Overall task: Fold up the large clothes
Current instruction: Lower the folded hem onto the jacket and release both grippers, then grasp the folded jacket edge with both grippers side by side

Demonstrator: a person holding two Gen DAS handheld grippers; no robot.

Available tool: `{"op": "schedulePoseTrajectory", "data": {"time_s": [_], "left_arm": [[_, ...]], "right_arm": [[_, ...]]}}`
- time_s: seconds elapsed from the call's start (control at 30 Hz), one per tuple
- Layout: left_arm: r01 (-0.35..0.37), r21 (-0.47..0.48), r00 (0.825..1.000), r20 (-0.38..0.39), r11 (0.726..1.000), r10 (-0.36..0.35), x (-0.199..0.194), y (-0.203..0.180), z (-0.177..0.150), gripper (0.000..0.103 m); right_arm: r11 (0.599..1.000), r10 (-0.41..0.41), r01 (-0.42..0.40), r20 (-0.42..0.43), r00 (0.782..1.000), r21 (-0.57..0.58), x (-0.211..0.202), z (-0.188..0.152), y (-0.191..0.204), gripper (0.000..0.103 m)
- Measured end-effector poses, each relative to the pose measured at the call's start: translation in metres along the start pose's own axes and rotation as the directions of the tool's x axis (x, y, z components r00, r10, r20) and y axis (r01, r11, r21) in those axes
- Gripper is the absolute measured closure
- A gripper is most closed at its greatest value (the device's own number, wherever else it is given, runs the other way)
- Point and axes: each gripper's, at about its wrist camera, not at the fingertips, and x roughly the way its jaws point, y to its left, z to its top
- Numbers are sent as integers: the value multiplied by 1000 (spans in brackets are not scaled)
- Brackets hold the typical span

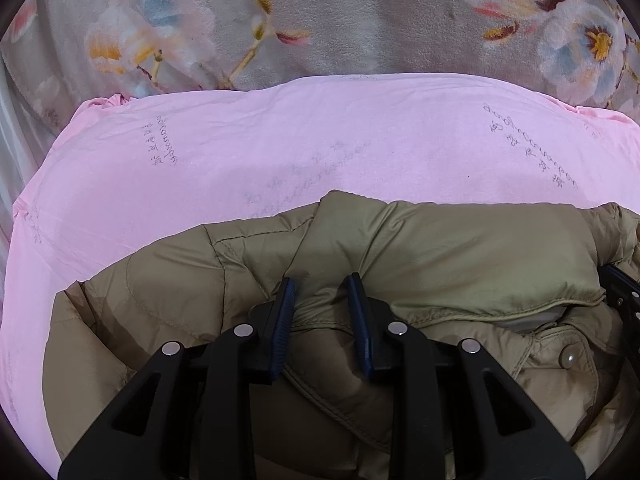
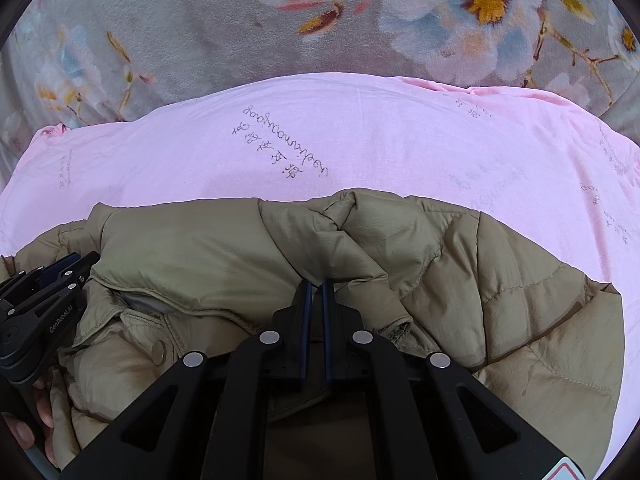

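Tongs check | left tongs [image 1: 320,300] part-open astride olive quilted puffer jacket [image 1: 440,248], nothing pinched | right tongs [image 2: 316,300] nearly closed at jacket's 6 o'clock fold, grip unclear | pink sheet [image 1: 280,140] beneath.

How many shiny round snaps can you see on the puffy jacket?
1. The snap sits on the jacket front, just below the collar, between the two claws. More may hide under folds.

You are looking at "GenRobotAI" in pale letters on the black body of the left gripper [image 2: 78,266], seen from the right wrist. Grey handwritten-style script and characters are repeating across the pink sheet [image 2: 360,148], upside down and not legible.
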Motion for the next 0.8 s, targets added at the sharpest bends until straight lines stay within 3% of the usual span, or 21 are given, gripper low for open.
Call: {"op": "schedulePoseTrajectory", "data": {"time_s": [0.07, 0.2, 0.23, 0.3, 0.37, 0.53, 0.67, 0.8], "left_arm": [[7, -4, 1000, -1, 1000, -7, -1, 1, 0, 76], [76, -62, 997, 8, 995, -76, -21, 20, -7, 75], [89, -70, 996, 13, 994, -89, -33, 24, -11, 59], [108, -77, 993, 64, 991, -103, -78, 43, -32, 31], [141, -52, 986, 99, 989, -135, -122, 61, -59, 25], [169, -50, 985, 51, 984, -167, -206, 115, -134, 20], [226, -175, 970, -48, 958, -238, -246, 163, -208, 19], [235, -280, 951, -132, 931, -279, -259, 185, -269, 19]], "right_arm": [[1000, 12, -12, 1, 1000, 7, -1, 0, -1, 101], [984, 144, -145, 18, 989, 103, -36, -14, -27, 90], [977, 168, -172, 42, 985, 128, -57, -25, -38, 84], [966, 205, -217, 92, 974, 143, -108, -58, -63, 53], [967, 208, -219, 97, 973, 127, -158, -96, -88, 44], [970, 193, -185, -37, 981, 157, -236, -201, -141, 41], [962, 201, -177, -102, 974, 208, -285, -280, -164, 41], [936, 273, -237, -112, 955, 259, -314, -336, -165, 40]]}}
